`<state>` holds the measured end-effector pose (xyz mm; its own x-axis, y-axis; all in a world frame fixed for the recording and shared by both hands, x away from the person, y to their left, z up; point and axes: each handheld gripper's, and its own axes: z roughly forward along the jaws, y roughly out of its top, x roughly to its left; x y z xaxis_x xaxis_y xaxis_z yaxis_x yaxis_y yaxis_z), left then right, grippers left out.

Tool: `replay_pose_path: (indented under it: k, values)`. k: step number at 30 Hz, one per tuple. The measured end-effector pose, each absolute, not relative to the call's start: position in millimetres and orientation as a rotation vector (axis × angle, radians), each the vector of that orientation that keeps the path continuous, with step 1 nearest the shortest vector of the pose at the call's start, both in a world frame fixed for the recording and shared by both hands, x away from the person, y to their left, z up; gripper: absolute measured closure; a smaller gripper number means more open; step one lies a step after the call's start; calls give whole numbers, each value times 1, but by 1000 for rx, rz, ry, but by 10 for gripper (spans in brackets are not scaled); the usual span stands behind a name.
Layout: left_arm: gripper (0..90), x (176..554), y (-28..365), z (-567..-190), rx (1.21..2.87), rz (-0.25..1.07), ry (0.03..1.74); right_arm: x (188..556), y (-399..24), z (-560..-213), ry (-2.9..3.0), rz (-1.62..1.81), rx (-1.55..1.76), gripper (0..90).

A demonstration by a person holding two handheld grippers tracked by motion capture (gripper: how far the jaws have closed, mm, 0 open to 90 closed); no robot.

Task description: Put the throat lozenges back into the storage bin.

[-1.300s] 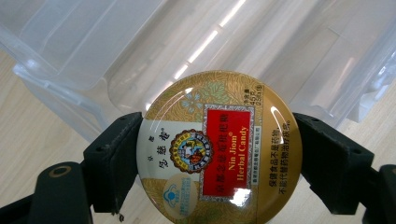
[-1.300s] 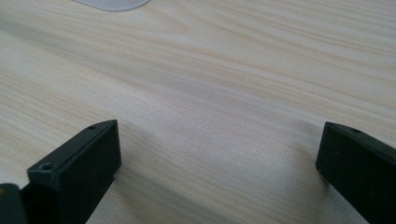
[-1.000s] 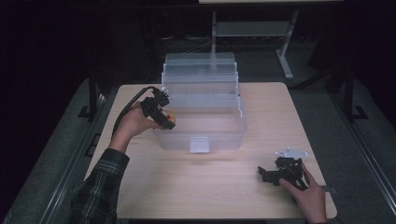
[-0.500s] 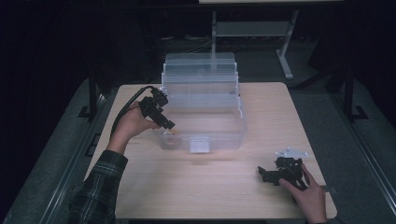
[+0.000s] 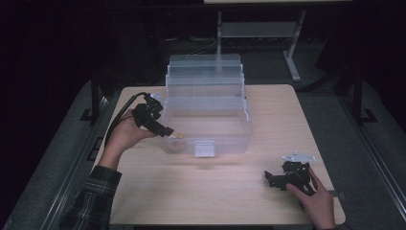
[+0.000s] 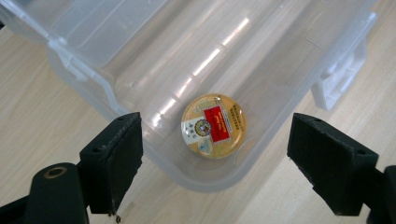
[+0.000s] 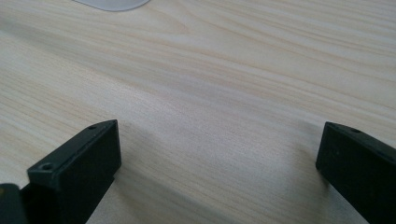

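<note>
Placement looks like the step in hand, judged from how things lie. High view: the left gripper [image 5: 165, 130] hangs over the near left corner of the clear plastic box [image 5: 230, 136], whose tiered lid stands open behind, and a small round tin [image 5: 178, 139] lies inside that corner. The right gripper [image 5: 273, 178] rests on the table [image 5: 201, 191], well apart from the box.

Left gripper view: the jaws stand wide apart and hold nothing; the tin [image 6: 213, 125] lies flat on the box floor [image 6: 280, 70], between them but below, label up.

Right gripper view: the jaws gape wide over bare wood [image 7: 210, 107], empty.

Next, the left hand likely needs to lift straight clear of the box wall.
</note>
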<state>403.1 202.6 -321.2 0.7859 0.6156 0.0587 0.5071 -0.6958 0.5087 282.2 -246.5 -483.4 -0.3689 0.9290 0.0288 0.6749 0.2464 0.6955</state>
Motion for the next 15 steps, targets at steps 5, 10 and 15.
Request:
replay_pose_path:
  k: [5,10,15]
  values:
    - [176,393,215,-324,2464,321,860,282,-246,-483,2137,890,1466,0]
    - [176,379,225,-329,2445,340,868,282,-246,-483,2137,890,1465,0]
    - [176,365,235,-335,2414,354,881,282,-247,-483,2136,890,1464,0]
